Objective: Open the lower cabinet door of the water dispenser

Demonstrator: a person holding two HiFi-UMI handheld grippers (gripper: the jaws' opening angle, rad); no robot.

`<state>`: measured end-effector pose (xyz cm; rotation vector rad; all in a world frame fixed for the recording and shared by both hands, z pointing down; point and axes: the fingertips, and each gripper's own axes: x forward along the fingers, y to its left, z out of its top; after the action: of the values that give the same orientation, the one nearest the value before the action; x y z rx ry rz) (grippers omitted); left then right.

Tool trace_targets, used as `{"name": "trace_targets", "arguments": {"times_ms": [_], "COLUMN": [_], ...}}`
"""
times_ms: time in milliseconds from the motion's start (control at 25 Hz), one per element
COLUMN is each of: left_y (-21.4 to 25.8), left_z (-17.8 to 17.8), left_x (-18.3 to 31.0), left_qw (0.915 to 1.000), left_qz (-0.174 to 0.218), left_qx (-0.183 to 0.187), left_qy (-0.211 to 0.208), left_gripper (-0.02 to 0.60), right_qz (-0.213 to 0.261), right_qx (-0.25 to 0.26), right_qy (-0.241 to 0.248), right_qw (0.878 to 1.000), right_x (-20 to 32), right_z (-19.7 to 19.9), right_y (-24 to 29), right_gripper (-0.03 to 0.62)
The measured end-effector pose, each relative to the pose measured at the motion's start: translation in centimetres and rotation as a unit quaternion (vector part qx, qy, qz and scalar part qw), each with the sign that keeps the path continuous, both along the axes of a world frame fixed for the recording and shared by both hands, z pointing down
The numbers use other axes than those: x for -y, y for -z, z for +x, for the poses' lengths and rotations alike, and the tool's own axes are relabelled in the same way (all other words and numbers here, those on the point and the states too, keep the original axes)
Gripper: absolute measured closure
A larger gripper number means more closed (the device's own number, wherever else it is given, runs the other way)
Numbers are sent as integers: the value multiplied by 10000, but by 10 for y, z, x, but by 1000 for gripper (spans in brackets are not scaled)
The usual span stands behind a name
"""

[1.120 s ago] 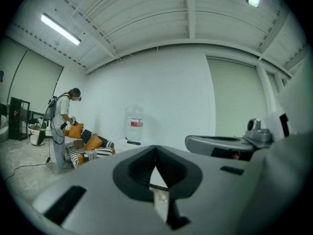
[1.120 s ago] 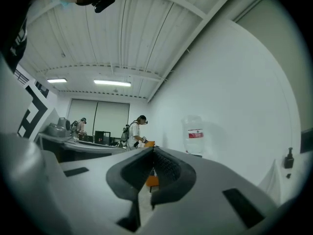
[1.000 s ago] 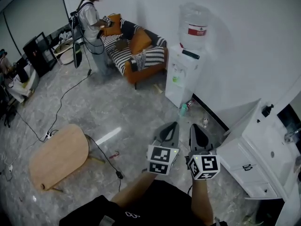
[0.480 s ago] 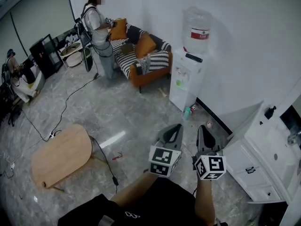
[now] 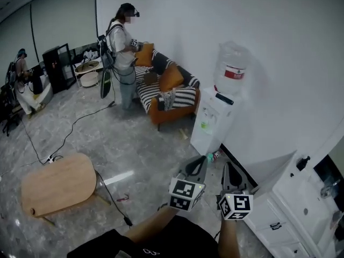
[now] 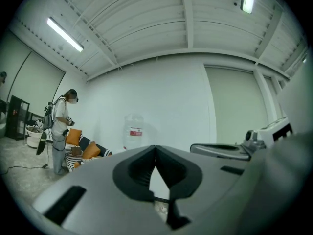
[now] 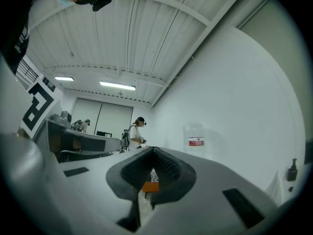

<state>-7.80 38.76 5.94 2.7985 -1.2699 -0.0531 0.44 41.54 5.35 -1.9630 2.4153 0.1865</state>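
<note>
Well, my left jaws are closed, tips pressed together with nothing between them; the left gripper (image 6: 155, 149) points level across the room. My right gripper (image 7: 153, 151) is the same: jaws closed tip to tip and empty. In the head view both are held side by side out in front of me, close together but not touching, each with its marker cube (image 5: 185, 193) at the near end.

Beyond the tips stands the water dispenser (image 5: 212, 120), a white box on the floor (image 5: 123, 138) with its back against the white wall (image 5: 279, 47). It is well apart from both grippers. A clear water bottle (image 5: 232, 69) with a red and white label sits upside down on top of it. The lower cabinet door (image 5: 201, 141) is on the front face, below the taps, and looks shut and flush with the body. Neither gripper touches it.

Just beside the dispenser, further along the same wall, is an orange sofa (image 5: 169, 93) with striped cushions. A person (image 5: 124, 52) wearing a backpack stands at the sofa's far end. To my right, near the right gripper, a white cabinet with drawers (image 5: 290, 211) stands against the wall, with a tilted white panel (image 5: 269, 160) between it and the dispenser. A black cable (image 5: 70, 130) trails over the grey marbled floor to my left.
</note>
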Motion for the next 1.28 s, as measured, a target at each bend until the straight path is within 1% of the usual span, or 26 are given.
{"name": "trace_targets", "arguments": {"times_ms": [120, 200, 280, 360, 480, 640, 760, 880, 960, 1080, 1280], "left_y": [6, 4, 0, -6, -18, -31, -42, -53, -59, -65, -72], "left_z": [-11, -11, -8, -1, 12, 21, 25, 32, 41, 55, 70], "left_x": [25, 43, 62, 78, 95, 118, 132, 143, 148, 156, 181], "left_qw": [9996, 9990, 9988, 9991, 9997, 9999, 9999, 9996, 9989, 9978, 9957], "left_qz": [131, 131, 95, 81, 64, 45, -87, -219, -359, -470, -661], "left_qx": [-227, -390, -452, -393, -219, 19, 55, 102, 152, 221, 364], "left_qy": [137, 170, 183, 131, -3, -88, -109, -151, -252, -405, -543], "left_gripper": [571, 571, 571, 571, 571, 571, 571, 569, 571, 571, 569], "right_qz": [170, 231, 231, 217, 125, -7, -121, -71, -61, -241, -353], "right_qx": [-245, -391, -424, -393, -262, -126, -129, -476, -601, -495, -293], "right_qy": [158, 215, 251, 220, 50, -27, -107, -419, -506, -558, -634], "right_qw": [9994, 9987, 9985, 9987, 9996, 9999, 9998, 9980, 9969, 9969, 9969], "right_x": [19, 31, 46, 61, 85, 114, 128, 131, 134, 144, 169], "right_z": [-13, -18, -22, -20, -8, -3, -3, 0, 4, 16, 28], "right_y": [6, 6, 2, -4, -14, -24, -33, -34, -34, -42, -46], "right_gripper": [583, 583, 583, 583, 583, 583, 583, 583, 583, 583, 583]}}
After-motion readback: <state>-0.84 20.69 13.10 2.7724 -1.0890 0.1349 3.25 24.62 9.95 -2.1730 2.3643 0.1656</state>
